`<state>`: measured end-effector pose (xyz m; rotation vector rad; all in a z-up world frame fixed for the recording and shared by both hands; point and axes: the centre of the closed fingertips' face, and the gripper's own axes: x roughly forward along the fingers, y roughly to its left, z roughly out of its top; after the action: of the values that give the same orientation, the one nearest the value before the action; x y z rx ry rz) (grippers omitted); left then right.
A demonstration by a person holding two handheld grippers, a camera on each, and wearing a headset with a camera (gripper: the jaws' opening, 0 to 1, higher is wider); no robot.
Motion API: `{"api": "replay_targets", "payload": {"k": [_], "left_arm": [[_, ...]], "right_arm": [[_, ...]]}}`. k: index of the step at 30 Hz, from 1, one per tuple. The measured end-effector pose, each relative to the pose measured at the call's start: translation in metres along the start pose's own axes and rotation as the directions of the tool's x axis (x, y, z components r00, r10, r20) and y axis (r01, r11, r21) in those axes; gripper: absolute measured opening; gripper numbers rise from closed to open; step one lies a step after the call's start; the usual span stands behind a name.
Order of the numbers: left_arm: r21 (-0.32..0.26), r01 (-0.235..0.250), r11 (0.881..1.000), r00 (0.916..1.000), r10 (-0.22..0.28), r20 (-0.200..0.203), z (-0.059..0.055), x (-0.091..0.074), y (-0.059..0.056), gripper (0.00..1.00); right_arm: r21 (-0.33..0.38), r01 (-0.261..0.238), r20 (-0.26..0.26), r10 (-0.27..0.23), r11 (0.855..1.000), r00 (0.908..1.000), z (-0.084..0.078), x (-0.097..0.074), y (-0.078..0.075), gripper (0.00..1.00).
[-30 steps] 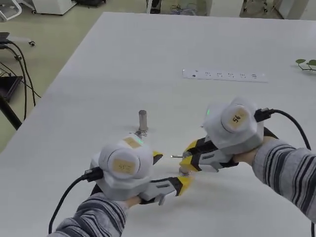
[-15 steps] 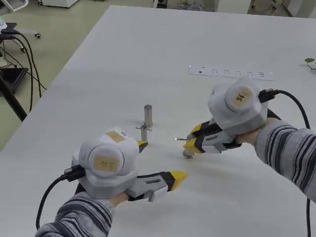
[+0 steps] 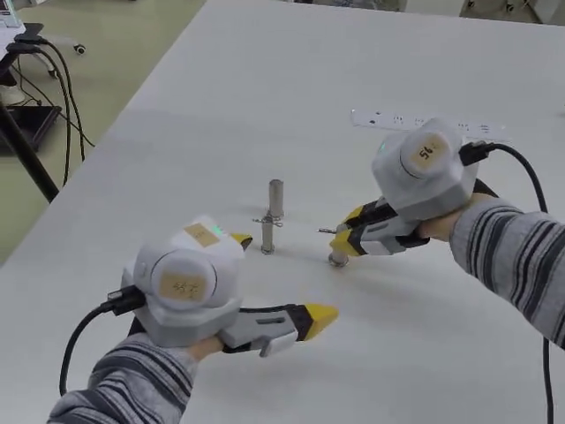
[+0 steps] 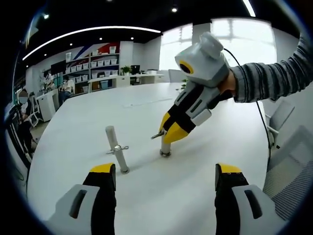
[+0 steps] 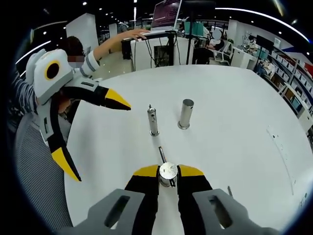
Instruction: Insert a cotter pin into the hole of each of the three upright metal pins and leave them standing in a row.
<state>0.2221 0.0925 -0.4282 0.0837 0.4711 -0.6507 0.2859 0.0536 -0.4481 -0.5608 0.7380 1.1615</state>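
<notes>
Three metal pins stand on the white table (image 3: 177, 177). The far one (image 3: 276, 198) is plain. The middle pin (image 3: 267, 236) has a cotter pin through it. My right gripper (image 3: 346, 238) is shut on the top of the third pin (image 3: 336, 257), and a cotter pin (image 3: 326, 231) sticks out sideways from it. In the right gripper view that pin's round top (image 5: 168, 171) sits between the jaws, with the cotter pin (image 5: 161, 154) pointing ahead. My left gripper (image 3: 278, 276) is open, near the front edge and apart from all the pins.
A white power strip (image 3: 415, 123) lies at the back right of the table. Cables and a dark stand (image 3: 35, 132) are on the floor past the left edge. The table's left and far parts offer wide bare room.
My left gripper has come away from the third pin's base, drawn back to the left and opened wide. The right gripper stays shut at that pin's top. The head camera has shifted.
</notes>
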Motion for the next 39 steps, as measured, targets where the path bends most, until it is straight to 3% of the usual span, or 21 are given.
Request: {"api": "replay_targets", "payload": {"k": [11,23,26,27,39], "left_arm": [[-0.021,-0.011,1.0,0.9998,0.011,0.016,0.0,-0.0008,0.0042,0.91],[-0.007,0.002,1.0,0.9997,-0.002,0.023,0.0007,0.0024,-0.0006,0.97],[-0.006,0.005,1.0,0.9998,-0.005,0.019,0.0001,0.0027,-0.0016,0.98],[-0.007,0.005,1.0,0.9998,-0.005,0.019,0.0002,0.0027,-0.0016,0.98],[-0.028,0.003,1.0,0.9998,-0.003,0.021,0.0001,0.003,-0.0009,0.99]], "right_arm": [[0.007,0.002,-0.008,-0.002,1.0,1.0,-0.0029,0.0025,-0.0029,0.08],[-0.001,-0.012,0.002,0.012,1.0,0.9999,-0.0037,0.0021,-0.0042,0.09],[-0.005,-0.011,0.003,0.011,1.0,0.9999,-0.0046,0.0025,-0.0055,0.09],[-0.038,-0.015,0.003,0.015,0.999,0.9999,-0.0042,0.0025,-0.0049,0.09],[-0.028,-0.014,0.008,0.014,0.999,0.9999,-0.0039,0.0023,-0.0041,0.09]]}}
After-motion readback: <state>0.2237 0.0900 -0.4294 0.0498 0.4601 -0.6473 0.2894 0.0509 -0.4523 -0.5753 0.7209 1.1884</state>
